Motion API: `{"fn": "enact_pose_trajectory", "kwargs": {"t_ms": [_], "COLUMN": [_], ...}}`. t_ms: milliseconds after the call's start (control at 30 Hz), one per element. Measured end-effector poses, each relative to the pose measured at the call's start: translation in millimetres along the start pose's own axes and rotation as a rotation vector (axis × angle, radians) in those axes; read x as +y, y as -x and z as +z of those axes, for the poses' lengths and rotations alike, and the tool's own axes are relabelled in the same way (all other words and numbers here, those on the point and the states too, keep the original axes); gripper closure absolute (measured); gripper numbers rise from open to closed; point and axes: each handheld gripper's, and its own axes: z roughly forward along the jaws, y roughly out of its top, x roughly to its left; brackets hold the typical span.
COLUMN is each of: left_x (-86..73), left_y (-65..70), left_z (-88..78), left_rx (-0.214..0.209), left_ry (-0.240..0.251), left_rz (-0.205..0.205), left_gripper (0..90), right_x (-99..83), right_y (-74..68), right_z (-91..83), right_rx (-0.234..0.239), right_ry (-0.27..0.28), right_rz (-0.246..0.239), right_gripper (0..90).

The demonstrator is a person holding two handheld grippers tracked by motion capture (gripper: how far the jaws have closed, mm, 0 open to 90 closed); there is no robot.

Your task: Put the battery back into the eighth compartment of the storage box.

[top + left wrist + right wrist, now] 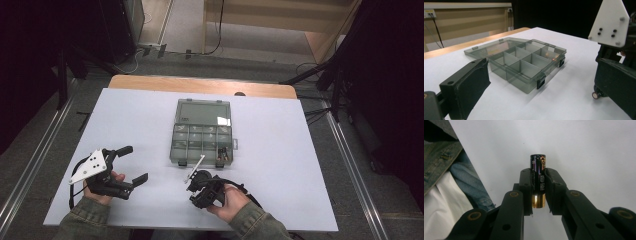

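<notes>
Black cylindrical battery with a gold metal end (538,181) sits clamped lengthwise between the matte black jaws of the right gripper (538,191), over the white table (300,150). Left gripper (131,164) rests wide open, holding nothing. The smoky translucent plastic compartment box (201,137), lid open, lies just beyond the right gripper.

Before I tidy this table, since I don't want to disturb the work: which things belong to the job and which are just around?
In the job:
- battery, clamped in the right gripper
- open compartment box
- left gripper, open, empty

Just around:
- cables on the floor
- wooden bench
</notes>
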Motion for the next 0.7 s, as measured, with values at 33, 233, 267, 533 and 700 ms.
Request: {"fn": "enact_pose_trajectory", "kwargs": {"t_ms": [33,233,267,533,700], "left_x": [0.0,0.0,0.0,0.0,0.0], "left_y": [0.0,-0.1,0.0,-0.1,-0.1], "left_z": [0.0,0.0,0.0,0.0,-0.1], "left_rx": [0.0,0.0,-0.001,0.0,0.001], "left_ry": [0.0,0.0,0.001,0.0,0.001], "left_rz": [0.0,0.0,0.0,0.0,0.0], "left_gripper": [0.0,0.0,0.0,0.0,0.0], "right_x": [-0.3,-2.7,-3.2,-7.8,-11.3], "right_y": [2.2,14.5,17.0,32.1,42.4], "right_z": [-2.2,-8.4,-9.8,-22.1,-29.3], "right_rx": [0.0,0.004,0.0,0.018,0.013], "right_ry": [0.008,0.05,0.056,0.14,0.206], "right_rz": [0.006,0.039,0.047,0.096,0.134], "right_gripper": [78.3,78.3,78.3,78.3,78.2]}}
